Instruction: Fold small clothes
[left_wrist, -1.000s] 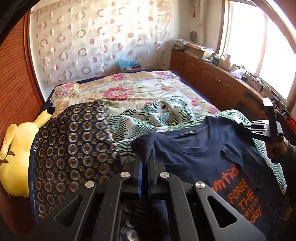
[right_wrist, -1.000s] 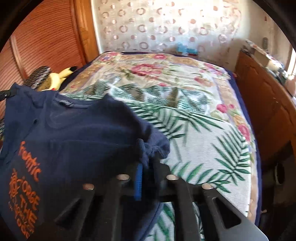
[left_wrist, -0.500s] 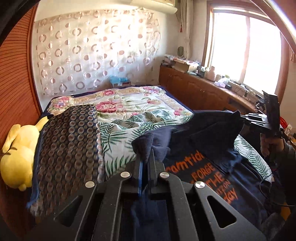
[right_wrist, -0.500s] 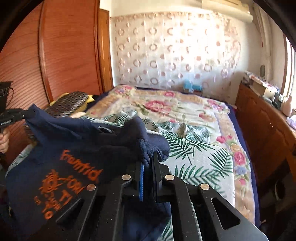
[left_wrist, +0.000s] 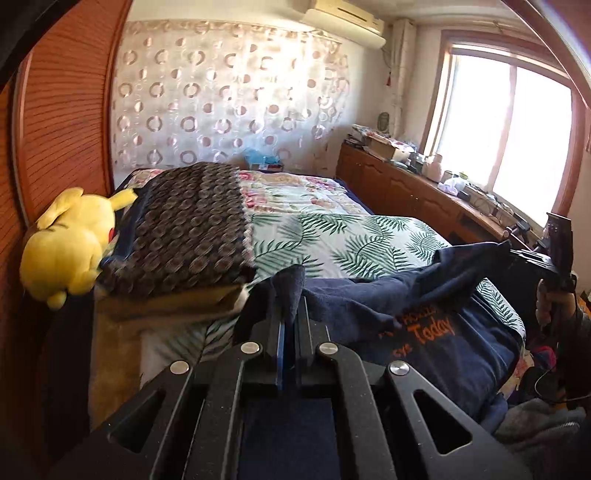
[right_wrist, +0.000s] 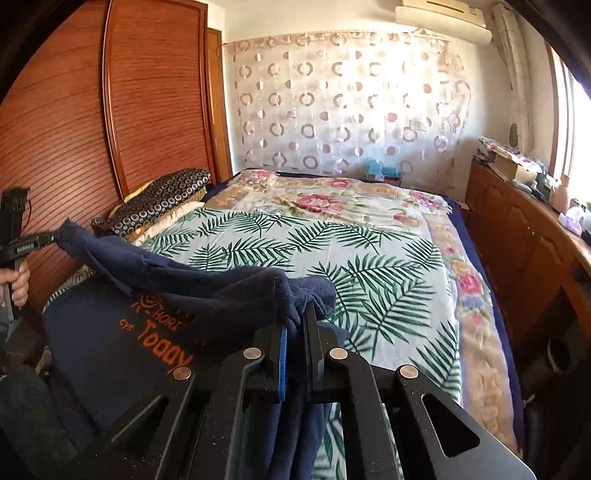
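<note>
Navy T-shirt (left_wrist: 424, 314): dark blue cotton with orange lettering, the word "Today" readable; its lower part lies on the near end of the bed, its upper edge is lifted and folded over toward the print.
Shirt position: stretched between the two grippers, sagging in the middle, above the palm-leaf sheet.
Left gripper (left_wrist: 290, 317): jaws narrow, pinching a bunched corner of the shirt that sticks up between them.
Right gripper (right_wrist: 295, 321): jaws narrow, clamped on the opposite bunched corner; cloth also hangs down between the black arms.
Palm-leaf sheet (right_wrist: 332, 251): white with green fronds, spread over the bed under the shirt.
Floral blanket (right_wrist: 332, 199): pink roses on cream, beyond the sheet, toward the curtain.
Patterned pillow (left_wrist: 184, 229): dark with ring motifs, stacked at the bed's left side.
Yellow plush toy (left_wrist: 68, 243): touching the pillow, against the wooden wall.
Wooden cabinet (right_wrist: 517, 236): along the window side, cluttered on top.
</note>
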